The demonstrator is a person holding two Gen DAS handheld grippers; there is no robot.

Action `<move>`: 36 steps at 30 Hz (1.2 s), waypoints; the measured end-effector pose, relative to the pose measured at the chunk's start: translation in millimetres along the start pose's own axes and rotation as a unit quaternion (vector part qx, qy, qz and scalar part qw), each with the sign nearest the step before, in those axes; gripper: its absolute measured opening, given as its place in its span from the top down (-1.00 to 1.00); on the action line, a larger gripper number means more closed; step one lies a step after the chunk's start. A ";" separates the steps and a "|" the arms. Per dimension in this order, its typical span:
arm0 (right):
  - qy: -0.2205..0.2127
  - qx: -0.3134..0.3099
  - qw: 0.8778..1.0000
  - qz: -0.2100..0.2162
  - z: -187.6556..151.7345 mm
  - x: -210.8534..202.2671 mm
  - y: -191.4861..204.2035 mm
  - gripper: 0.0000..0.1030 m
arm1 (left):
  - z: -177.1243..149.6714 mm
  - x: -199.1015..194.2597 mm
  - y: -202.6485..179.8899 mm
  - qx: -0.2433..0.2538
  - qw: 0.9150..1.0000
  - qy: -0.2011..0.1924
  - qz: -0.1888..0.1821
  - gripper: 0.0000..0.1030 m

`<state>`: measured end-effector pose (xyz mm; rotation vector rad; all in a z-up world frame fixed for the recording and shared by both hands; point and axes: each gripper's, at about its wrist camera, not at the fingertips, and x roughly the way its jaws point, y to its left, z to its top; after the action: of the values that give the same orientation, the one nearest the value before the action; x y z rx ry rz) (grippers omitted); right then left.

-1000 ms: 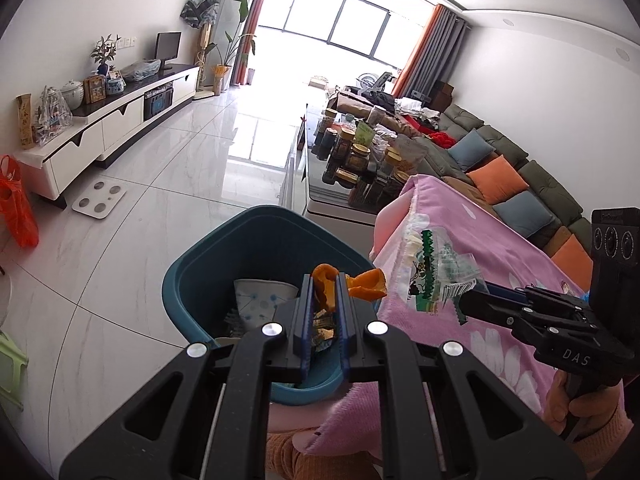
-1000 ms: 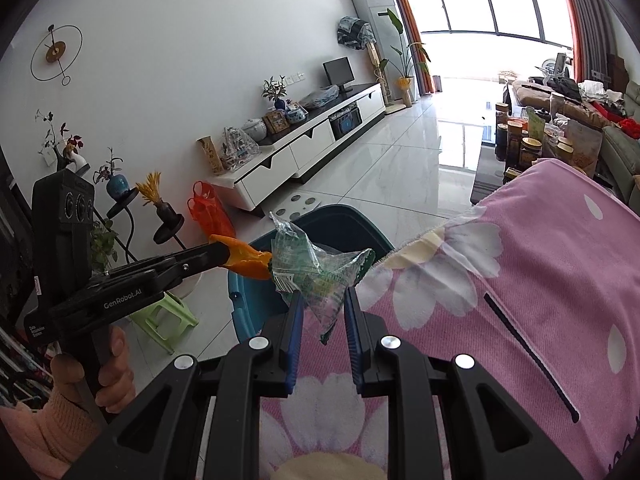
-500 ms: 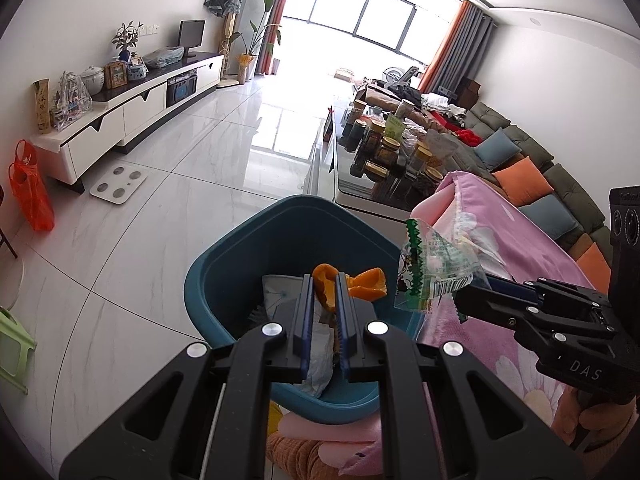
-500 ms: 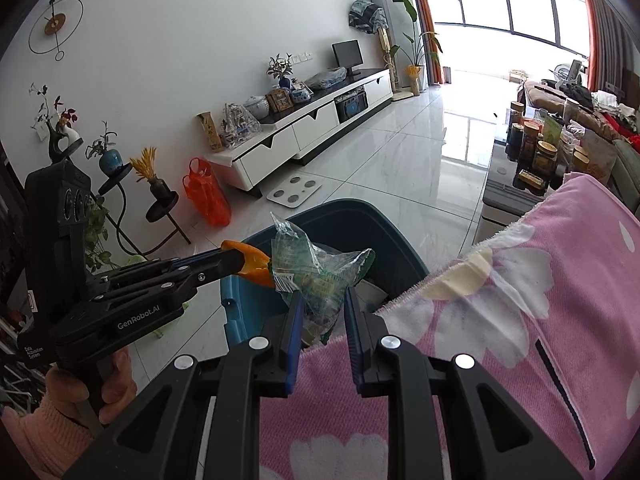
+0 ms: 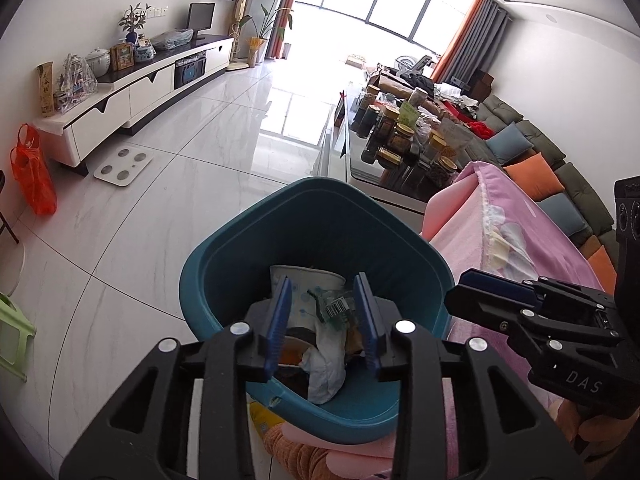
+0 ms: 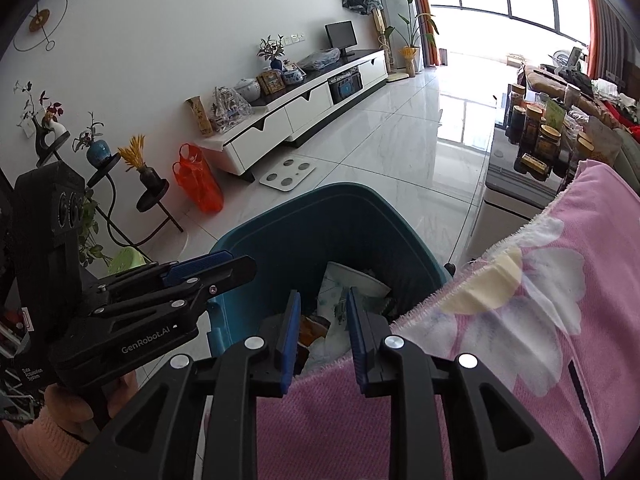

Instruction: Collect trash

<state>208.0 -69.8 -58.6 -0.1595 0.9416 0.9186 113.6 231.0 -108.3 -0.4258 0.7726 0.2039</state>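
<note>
A teal trash bin [image 5: 320, 216] stands on the floor beside the pink-blanketed surface; it also shows in the right wrist view [image 6: 332, 208]. Inside lie a paper cup [image 5: 304, 280], a clear green wrapper with a barcode [image 5: 334, 308], white paper and an orange scrap. My left gripper [image 5: 322, 312] is open and empty above the bin. My right gripper [image 6: 322, 328] is open and empty over the bin's near rim. Each gripper shows in the other's view, the right one at the bin's right side [image 5: 476, 300] and the left one at its left side [image 6: 224, 268].
A pink flowered blanket [image 6: 520, 320] covers the surface right of the bin. A glass coffee table with several jars [image 5: 400, 140] stands beyond. A white TV cabinet [image 5: 132, 92], a bathroom scale [image 5: 124, 162] and an orange bag [image 5: 34, 172] are at the left. A sofa [image 5: 560, 172] runs along the right.
Both grippers have opened over the bin. The orange scrap left the left gripper and the green wrapper left the right one; both now lie in the bin.
</note>
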 end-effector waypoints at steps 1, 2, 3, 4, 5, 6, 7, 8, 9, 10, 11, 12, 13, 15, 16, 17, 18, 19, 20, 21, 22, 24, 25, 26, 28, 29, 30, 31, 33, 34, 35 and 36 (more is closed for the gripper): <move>-0.002 0.001 1.000 0.000 1.6 -0.9 0.8 0.54 | -0.3 2.9 0.3 -0.001 1.000 0.003 0.000 0.35; -0.005 0.003 1.000 0.000 1.5 -2.7 -0.6 0.51 | -1.0 4.2 1.0 -0.003 1.000 0.005 0.000 0.34; -0.008 0.005 1.000 0.001 0.9 -5.2 -1.9 0.50 | -1.8 4.5 0.9 -0.005 1.000 0.005 -0.001 0.30; -0.011 0.008 1.000 0.002 -0.4 -7.3 -4.4 0.46 | -2.9 3.6 0.4 -0.005 1.000 0.003 -0.002 0.26; -0.014 0.012 1.000 0.004 -2.0 -10.1 -5.9 0.41 | -3.4 1.3 -0.5 -0.004 1.000 -0.001 -0.001 0.18; -0.018 0.016 1.000 0.006 -3.5 -13.9 -7.9 0.40 | -3.6 -1.8 -1.8 -0.001 1.000 -0.007 -0.002 0.12; -0.022 0.019 1.000 0.007 -5.2 -17.8 -10.8 0.37 | -4.1 -6.6 -3.5 0.003 1.000 -0.013 -0.003 0.08; -0.027 0.021 0.999 0.009 -7.5 -22.9 -12.6 0.32 | -4.4 -11.1 -6.5 0.009 1.000 -0.021 -0.003 -0.04; -0.035 0.023 0.999 0.011 -10.6 -29.5 -14.6 0.28 | -4.9 -18.7 -6.8 0.014 0.999 -0.029 -0.001 -0.15; -0.044 0.024 0.999 0.012 -14.0 -37.3 -15.5 0.20 | -5.5 -24.3 -10.6 0.020 0.999 -0.038 -0.002 -0.21; -0.054 0.023 0.998 0.013 -18.2 -45.2 -17.4 0.11 | -7.1 -31.7 -12.8 0.028 0.998 -0.047 -0.004 -0.31; -0.065 0.024 0.998 0.011 -22.8 -54.4 -19.4 0.05 | -8.3 -39.2 -17.4 0.035 0.998 -0.057 -0.005 -0.43; -0.078 0.026 0.997 0.006 -27.5 -64.1 -21.1 -0.09 | -9.8 -47.6 -20.9 0.042 0.997 -0.068 -0.007 -0.54; -0.102 0.027 0.994 -0.005 -37.8 -83.8 -26.5 -0.24 | -15.1 -64.0 -31.1 0.055 0.994 -0.090 -0.013 -0.78; -0.115 0.030 0.993 -0.016 -43.9 -94.0 -29.1 -0.38 | -18.1 -71.7 -37.7 0.064 0.993 -0.099 -0.019 -0.83; -0.127 0.033 0.991 -0.027 -50.0 -103.8 -32.4 -0.55 | -22.1 -79.0 -45.1 0.073 0.991 -0.108 -0.024 -0.90; -0.138 0.037 0.989 -0.040 -56.4 -113.6 -35.2 -0.62 | -26.1 -84.7 -53.2 0.083 0.990 -0.115 -0.029 -0.90; -0.150 0.040 0.986 -0.053 -63.8 -123.6 -37.8 -0.66 | -30.1 -91.0 -61.4 0.093 0.988 -0.121 -0.032 -0.90; -0.161 0.042 0.984 -0.066 -70.8 -133.0 -40.8 -0.67 | -34.6 -96.6 -70.1 0.102 0.986 -0.130 -0.034 -0.90; -0.169 0.046 0.981 -0.079 -77.9 -141.1 -44.0 -0.69 | -38.9 -101.0 -78.1 0.108 0.984 -0.137 -0.037 -0.90; -0.179 0.050 0.978 -0.093 -85.5 -149.3 -46.8 -0.75 | -42.6 -105.2 -86.0 0.112 0.983 -0.142 -0.043 -0.90; -0.195 0.056 0.972 -0.121 -102.4 -164.2 -51.7 -0.84 | -50.6 -110.1 -102.1 0.117 0.980 -0.148 -0.056 -0.90; -0.202 0.060 0.968 -0.137 -111.3 -171.6 -53.2 -0.87 | -54.9 -111.7 -110.6 0.118 0.980 -0.150 -0.062 -0.90; -0.210 0.062 0.964 -0.152 -120.1 -178.0 -56.1 -0.87 | -58.7 -112.4 -119.4 0.121 0.979 -0.151 -0.070 -0.90; -0.222 0.070 0.955 -0.184 -136.9 -190.9 -60.5 -0.87 | -66.7 -113.6 -137.9 0.132 0.976 -0.157 -0.074 -0.90; -0.227 0.077 0.951 -0.195 -145.7 -197.6 -63.8 -0.87 | -70.6 -115.1 -147.3 0.139 0.974 -0.162 -0.074 -0.90; -0.234 0.083 0.947 -0.203 -154.1 -204.3 -66.8 -0.87 | -74.2 -116.6 -156.0 0.144 0.972 -0.167 -0.075 -0.90; -0.239 0.090 0.943 -0.213 -161.3 -210.9 -69.3 -0.87 | -77.6 -117.4 -164.3 0.148 0.971 -0.172 -0.079 -0.90; -0.252 0.099 0.933 -0.237 -175.3 -223.5 -71.9 -0.87 | -83.1 -119.8 -181.2 0.159 0.966 -0.182 -0.087 -0.90; -0.260 0.103 0.927 -0.251 -182.6 -229.9 -72.9 -0.87 | -86.3 -121.3 -189.3 0.166 0.964 -0.188 -0.087 -0.90; -0.268 0.107 0.921 -0.262 -188.8 -236.6 -74.9 -0.87 | -88.8 -122.3 -196.8 0.172 0.962 -0.194 -0.088 -0.90; -0.274 0.111 0.916 -0.270 -194.7 -242.4 -75.9 -0.87 | -90.4 -124.0 -201.3 0.177 0.960 -0.200 -0.089 -0.90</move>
<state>80.4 -359.9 -13.8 0.0376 0.4294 0.3018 36.1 7.7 -18.0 -0.1045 0.3571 -0.0212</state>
